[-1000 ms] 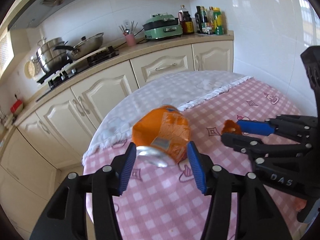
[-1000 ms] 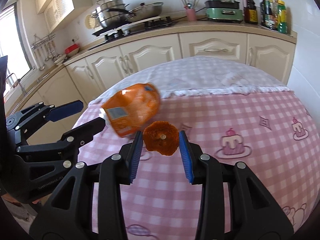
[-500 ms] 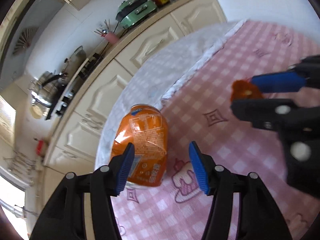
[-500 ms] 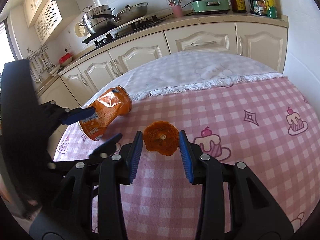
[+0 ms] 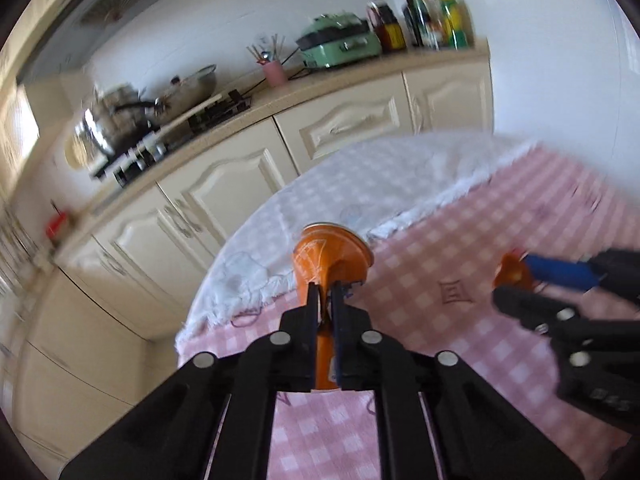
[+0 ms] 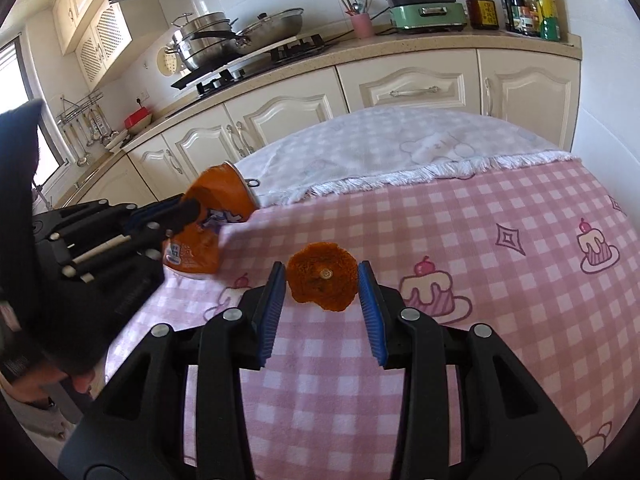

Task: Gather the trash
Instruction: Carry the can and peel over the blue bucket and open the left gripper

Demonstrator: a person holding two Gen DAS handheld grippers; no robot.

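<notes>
A: Left gripper [image 5: 325,294] first: its jaws are closing hard on the orange drink can [image 5: 330,254], and the can's middle is pinched flat between the pads.

B: You can see it from the other side too. The can [image 6: 208,224] is crumpled at the waist, top end with the pull tab pointing toward the kitchen cabinets [image 6: 280,116], bottom end toward us.

A: Where does it sit?

B: Near the left edge of the tabletop [image 6: 500,320], right where the pink checked cloth meets the white fringed cloth [image 6: 380,148]. Whether its lower end touches the cloth or hangs just above it, I can't tell.

A: And the right gripper [image 6: 322,300]?

B: Jaws apart, one blue pad on either side of an orange peel [image 6: 322,280] lying flat on the pink cloth. There's a sliver of cloth showing between each pad and the peel, so nothing is gripped there.

A: The left camera is blurred, but the peel [image 5: 514,274] shows by the right gripper's [image 5: 520,284] blue pad, off to the can's right.

B: So the two bits of trash lie near each other, can to the left, peel to the right, both at the near-left part of the tabletop.

A: Behind them: a stove with pots [image 6: 224,40], a green appliance [image 6: 426,2] and bottles [image 6: 528,0] on the counter.
</notes>
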